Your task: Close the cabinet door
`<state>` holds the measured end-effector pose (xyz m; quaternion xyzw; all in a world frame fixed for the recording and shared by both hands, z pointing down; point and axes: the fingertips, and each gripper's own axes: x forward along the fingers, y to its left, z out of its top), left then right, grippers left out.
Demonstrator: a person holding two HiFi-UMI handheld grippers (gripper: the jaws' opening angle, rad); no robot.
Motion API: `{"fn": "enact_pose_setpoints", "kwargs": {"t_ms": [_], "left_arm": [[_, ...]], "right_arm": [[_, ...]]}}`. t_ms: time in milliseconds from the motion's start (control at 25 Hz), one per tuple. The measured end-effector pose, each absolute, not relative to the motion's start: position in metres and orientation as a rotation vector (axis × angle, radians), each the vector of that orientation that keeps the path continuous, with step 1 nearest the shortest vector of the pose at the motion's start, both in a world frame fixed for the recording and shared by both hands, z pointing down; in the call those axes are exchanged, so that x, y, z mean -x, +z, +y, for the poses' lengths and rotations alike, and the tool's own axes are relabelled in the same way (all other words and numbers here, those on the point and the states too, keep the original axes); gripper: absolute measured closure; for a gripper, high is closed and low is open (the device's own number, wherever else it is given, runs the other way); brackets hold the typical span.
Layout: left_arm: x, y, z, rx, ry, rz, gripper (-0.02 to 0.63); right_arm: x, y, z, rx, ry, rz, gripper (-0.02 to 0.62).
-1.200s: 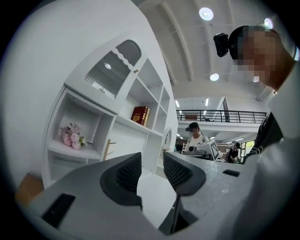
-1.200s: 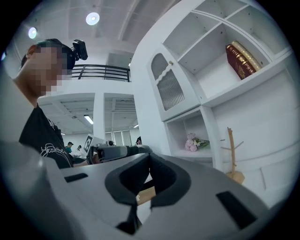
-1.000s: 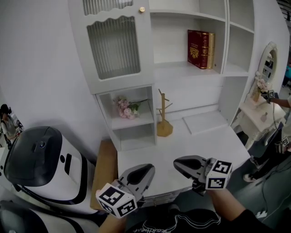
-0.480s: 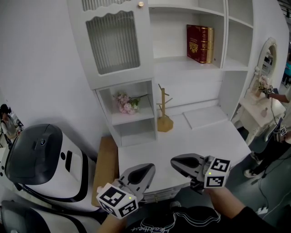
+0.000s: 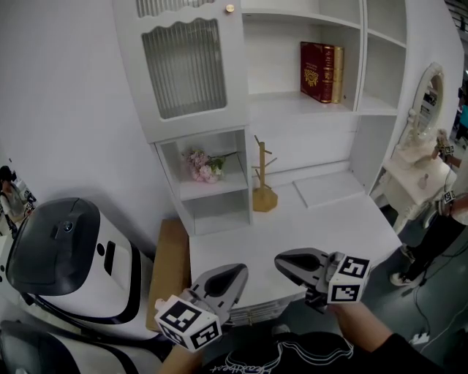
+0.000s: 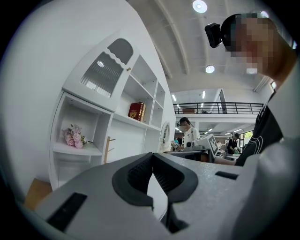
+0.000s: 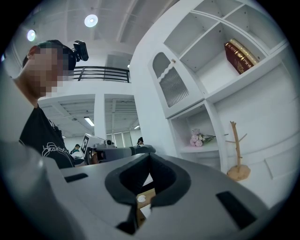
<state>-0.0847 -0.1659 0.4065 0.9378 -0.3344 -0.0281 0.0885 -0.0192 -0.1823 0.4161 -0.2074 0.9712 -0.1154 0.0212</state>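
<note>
Both grippers sit low at the near edge of the white desk top (image 5: 292, 226), side by side and pointing level toward the cabinet.

Left gripper (image 5: 235, 272): your jaws are closed tip to tip, with only the oval hollow behind the tips left between them. Nothing is held. The left gripper view confirms this, with only the white cabinet showing through the hollow. Its marker cube (image 5: 189, 323) faces you.

Right gripper (image 5: 284, 261): same condition. The tips meet and the pads are empty, and through the hollow the right gripper view shows only some floor and a strip of wood. Its marker cube (image 5: 349, 279) sits at the wrist end.

Task item: the white cabinet door with the ribbed glass panel (image 5: 183, 69) is at the upper left of the hutch, well apart from both grippers and above them. Its small gold knob (image 5: 229, 8) is at the top right corner of the door, beside the open shelves. The door lies across the front of its compartment. Whether it seats fully against the frame cannot be told from any view.

Surroundings:
- Bunch of pink flowers (image 5: 201, 166) in the open cubby below the door.
- Branching wooden stand on a round base (image 5: 263, 191), upright on the desk just right of that cubby.
- Dark red hardback book with gold print (image 5: 318, 69), upright on the middle shelf.
- Rounded white and black machine (image 5: 66, 256), left of the desk.
</note>
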Motion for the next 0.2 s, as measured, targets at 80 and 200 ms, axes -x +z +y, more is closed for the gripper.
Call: {"fn": "enact_pose_setpoints", "kwargs": {"t_ms": [80,200], "left_arm": [[0.0851,0.4073,-0.1648,-2.785,-0.083,-0.999,0.601],[0.0845,0.4085,-0.1616,-2.784,-0.082,-0.996,0.601]], "right_arm": [[0.0198,0.4156,-0.1807,0.646,-0.351,3.011,0.589],[0.0198,0.4165,-0.1771,0.652,-0.351,3.007,0.589]]}}
